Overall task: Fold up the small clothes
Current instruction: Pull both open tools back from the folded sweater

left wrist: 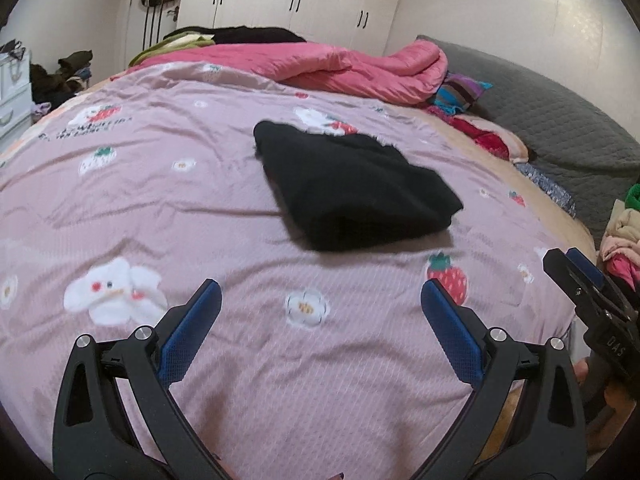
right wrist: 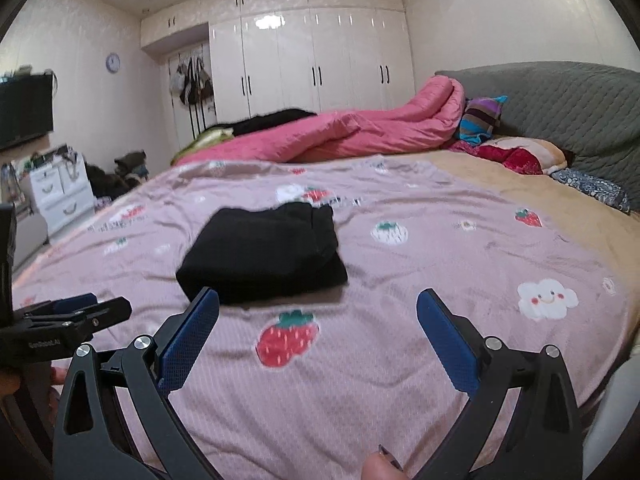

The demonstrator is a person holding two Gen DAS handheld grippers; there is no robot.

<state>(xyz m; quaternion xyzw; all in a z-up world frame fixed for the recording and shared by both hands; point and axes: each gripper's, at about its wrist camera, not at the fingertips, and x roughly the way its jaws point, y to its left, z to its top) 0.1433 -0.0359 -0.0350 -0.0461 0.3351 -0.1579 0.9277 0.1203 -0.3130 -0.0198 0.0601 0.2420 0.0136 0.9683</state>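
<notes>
A black garment (left wrist: 352, 188) lies folded into a thick rectangle on the pink strawberry-print bedspread (left wrist: 200, 208); in the right wrist view the same black garment (right wrist: 264, 256) sits just beyond my left fingertip. My left gripper (left wrist: 320, 292) hovers open over bare bedspread, short of the garment, holding nothing. My right gripper (right wrist: 318, 304) is open too, over a strawberry print in front of the garment, empty. Each gripper shows at the edge of the other's view: the right gripper (left wrist: 576, 276) and the left gripper (right wrist: 92, 308).
A rolled pink quilt (right wrist: 340, 132) and striped pillow (right wrist: 480, 116) lie at the bed's far side by a grey headboard (right wrist: 560, 112). A pile of clothes (left wrist: 624, 240) sits right of the bed. White wardrobes (right wrist: 312, 60), a drawer unit (right wrist: 60, 196) and a dark screen (right wrist: 24, 108) stand around.
</notes>
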